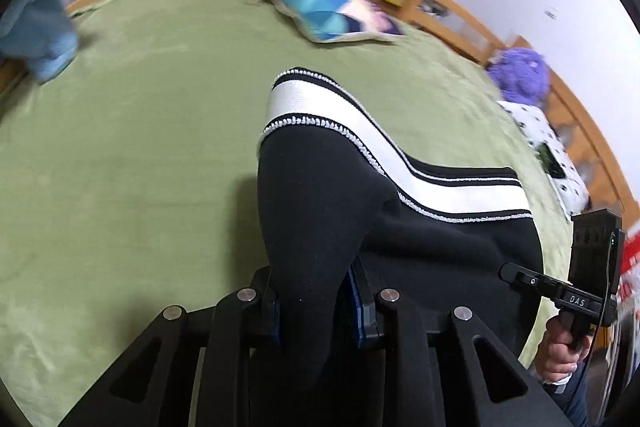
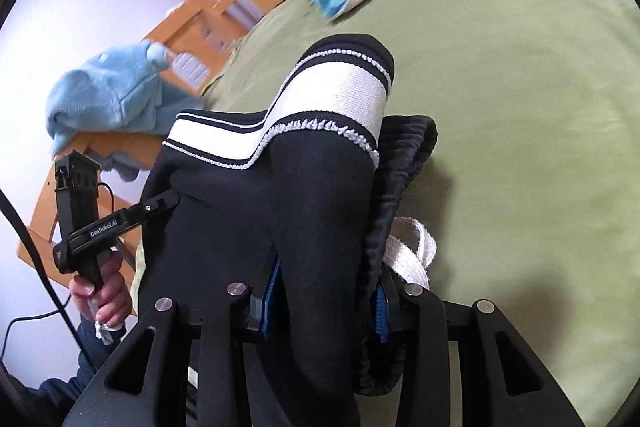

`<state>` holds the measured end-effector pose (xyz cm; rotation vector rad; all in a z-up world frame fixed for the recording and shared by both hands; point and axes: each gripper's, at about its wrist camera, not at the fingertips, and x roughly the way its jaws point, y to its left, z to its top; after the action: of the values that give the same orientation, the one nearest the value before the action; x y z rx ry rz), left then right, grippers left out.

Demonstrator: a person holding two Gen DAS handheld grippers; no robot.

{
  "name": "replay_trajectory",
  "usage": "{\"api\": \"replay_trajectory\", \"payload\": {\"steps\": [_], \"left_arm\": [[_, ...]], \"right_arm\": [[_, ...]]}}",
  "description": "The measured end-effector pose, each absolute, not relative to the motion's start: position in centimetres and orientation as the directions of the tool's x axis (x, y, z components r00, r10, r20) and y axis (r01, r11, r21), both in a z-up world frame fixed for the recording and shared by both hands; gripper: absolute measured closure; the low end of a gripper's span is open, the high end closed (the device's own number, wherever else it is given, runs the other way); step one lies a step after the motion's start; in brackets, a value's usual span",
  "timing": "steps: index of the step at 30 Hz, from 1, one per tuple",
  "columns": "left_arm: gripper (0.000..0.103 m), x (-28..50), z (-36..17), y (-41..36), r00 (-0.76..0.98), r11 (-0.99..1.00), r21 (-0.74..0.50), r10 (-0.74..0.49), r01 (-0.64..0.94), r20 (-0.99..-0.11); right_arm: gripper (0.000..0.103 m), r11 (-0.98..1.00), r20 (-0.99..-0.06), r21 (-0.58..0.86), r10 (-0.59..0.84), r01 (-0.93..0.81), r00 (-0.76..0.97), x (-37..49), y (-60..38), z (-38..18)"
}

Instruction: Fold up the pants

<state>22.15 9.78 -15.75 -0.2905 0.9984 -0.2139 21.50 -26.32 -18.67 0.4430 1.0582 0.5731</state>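
Both grippers, left (image 1: 316,311) and right (image 2: 324,299), have fingers clenched on the black pants (image 1: 320,195) above the bed (image 1: 140,147); bunched fabric may slip, skewing the fold.

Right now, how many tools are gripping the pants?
2. The left tool is shut on a black fold of the pants; the right tool is shut on another fold beside the drawstring. Both grips show clearly.
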Motion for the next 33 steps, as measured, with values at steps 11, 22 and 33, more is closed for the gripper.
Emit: {"api": "replay_trajectory", "payload": {"steps": [11, 22, 33], "left_arm": [[0.047, 21.3, -18.7, 8.7, 0.479, 0.990, -0.140, -0.131, 0.018, -0.868], [0.032, 10.7, -19.9, 6.7, 0.528, 0.994, -0.095, -0.110, 0.056, -0.842], [0.028, 9.5, -18.7, 7.7, 0.496, 0.985, -0.118, -0.165, 0.124, -0.853]], "right_arm": [[0.047, 0.902, -0.789, 0.402, 0.428, -0.156, 0.440, 22.4, -25.5, -18.3], [0.053, 0.904, -0.765, 0.207, 0.388, -0.374, 0.514, 11.4, -20.9, -17.5], [0.059, 0.894, -0.787, 0.198, 0.390, -0.402, 0.479, 9.6, -22.9, -17.3]]}}
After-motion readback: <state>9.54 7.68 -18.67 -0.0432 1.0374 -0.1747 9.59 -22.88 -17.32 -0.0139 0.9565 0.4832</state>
